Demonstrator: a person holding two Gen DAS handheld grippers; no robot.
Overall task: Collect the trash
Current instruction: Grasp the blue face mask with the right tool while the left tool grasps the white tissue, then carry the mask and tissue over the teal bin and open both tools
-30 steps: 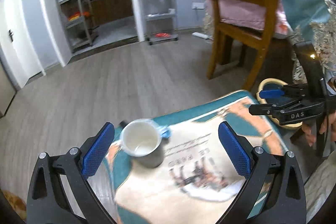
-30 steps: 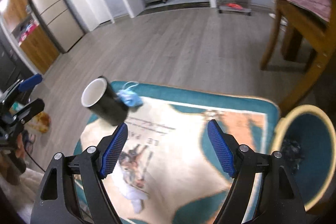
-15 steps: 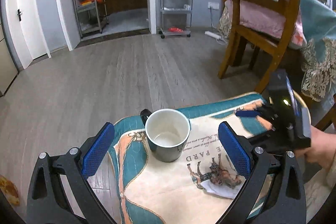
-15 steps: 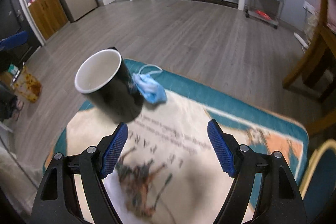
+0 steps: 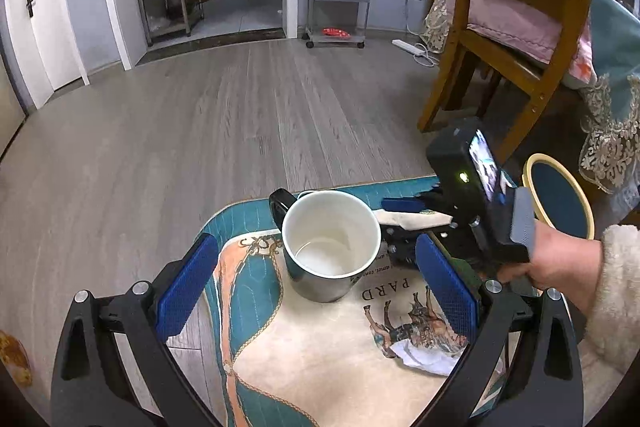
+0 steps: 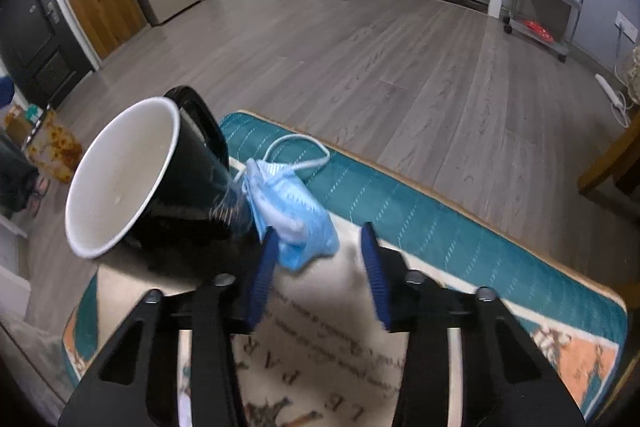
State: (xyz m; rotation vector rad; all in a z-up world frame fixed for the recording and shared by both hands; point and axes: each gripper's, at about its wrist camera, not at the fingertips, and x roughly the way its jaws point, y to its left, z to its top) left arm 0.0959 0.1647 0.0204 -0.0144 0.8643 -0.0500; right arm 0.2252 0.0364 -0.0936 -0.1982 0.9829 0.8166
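A crumpled blue disposable face mask lies on a teal-bordered printed rug, touching a black ceramic mug with a white inside, as the right gripper closes its jaws around the mask's near edge, not yet pinching. A clean pickup likely means catching fabric only, clear of mug and ear loop. The left gripper hangs wide open and empty over the rug on grey wood-plank flooring, a round teal bin with a cream rim beside a wooden chair.

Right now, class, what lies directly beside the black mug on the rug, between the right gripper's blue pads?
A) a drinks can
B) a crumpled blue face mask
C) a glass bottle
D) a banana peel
B: in the right wrist view a crumpled blue face mask with a white ear loop lies against the black mug, and the right gripper is closing around it.
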